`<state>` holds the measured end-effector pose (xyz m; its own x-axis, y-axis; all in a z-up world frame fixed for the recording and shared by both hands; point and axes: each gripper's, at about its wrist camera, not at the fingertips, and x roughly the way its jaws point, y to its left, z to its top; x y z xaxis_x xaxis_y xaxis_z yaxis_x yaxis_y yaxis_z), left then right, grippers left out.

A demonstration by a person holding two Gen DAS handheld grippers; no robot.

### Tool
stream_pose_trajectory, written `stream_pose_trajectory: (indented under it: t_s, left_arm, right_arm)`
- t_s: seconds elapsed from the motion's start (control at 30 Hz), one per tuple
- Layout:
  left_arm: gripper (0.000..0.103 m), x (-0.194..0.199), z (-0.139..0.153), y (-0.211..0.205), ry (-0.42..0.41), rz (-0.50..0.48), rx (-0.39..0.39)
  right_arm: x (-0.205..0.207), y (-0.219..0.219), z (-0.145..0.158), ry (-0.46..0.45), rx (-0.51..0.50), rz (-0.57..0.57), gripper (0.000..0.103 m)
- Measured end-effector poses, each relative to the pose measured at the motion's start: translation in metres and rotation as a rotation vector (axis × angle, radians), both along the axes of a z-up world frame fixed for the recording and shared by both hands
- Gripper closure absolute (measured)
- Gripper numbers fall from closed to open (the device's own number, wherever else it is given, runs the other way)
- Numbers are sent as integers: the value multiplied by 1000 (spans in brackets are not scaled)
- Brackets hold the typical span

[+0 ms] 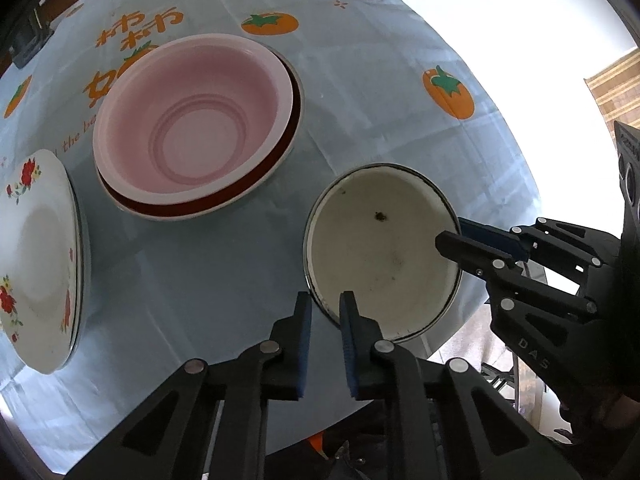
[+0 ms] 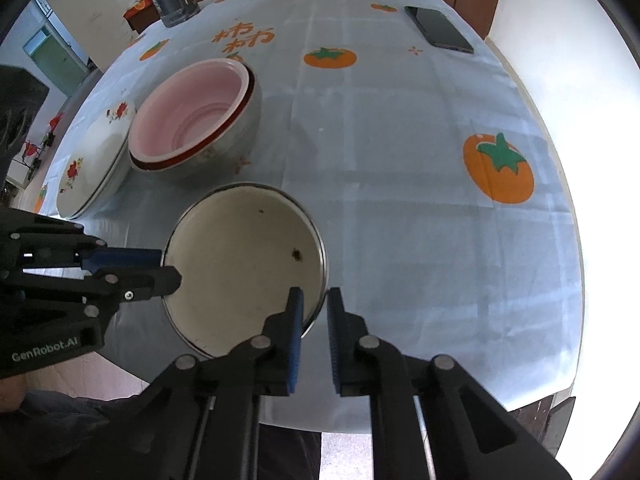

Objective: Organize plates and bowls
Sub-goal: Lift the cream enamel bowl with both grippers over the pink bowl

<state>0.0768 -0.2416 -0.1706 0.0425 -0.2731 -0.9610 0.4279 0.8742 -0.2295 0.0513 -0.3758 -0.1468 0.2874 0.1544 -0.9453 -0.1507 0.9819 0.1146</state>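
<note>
Table (image 2: pixel 400 160): persimmon-print cloth; crockery on its left and near parts.
Pink bowl (image 2: pixel 192 116): nested in a red-rimmed bowl, far left of the cream one.
Floral plate (image 2: pixel 94 160): leftmost, beside that stack.
Cream bowl (image 2: pixel 240 264): near edge, between both grippers (round, so no long axis).
Left gripper (image 1: pixel 325 312): jaws parted, straddling the near-left rim.
Right gripper (image 2: pixel 314 308): jaws parted, straddling the near-right rim; neither has pinched the rim yet.

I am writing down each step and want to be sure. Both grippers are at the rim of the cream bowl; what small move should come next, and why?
Probably close both grippers on the rim. The left gripper and the right gripper each straddle the cream bowl rim on opposite sides, with gaps showing. The pink bowl stack looks like the destination.
</note>
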Motion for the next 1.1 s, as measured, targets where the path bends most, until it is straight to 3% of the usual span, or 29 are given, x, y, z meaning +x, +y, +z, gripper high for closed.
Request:
stream_pose_trajectory:
  t_s: [0.4, 1.1]
  left_arm:
    - [90, -5, 9, -3, -23, -34, -3]
    - [90, -8, 69, 16, -151, -12, -52]
  right_arm:
    - [-4, -1, 8, -10, -3, -20, 93]
    - [-1, 12, 70, -110, -12, 17, 92]
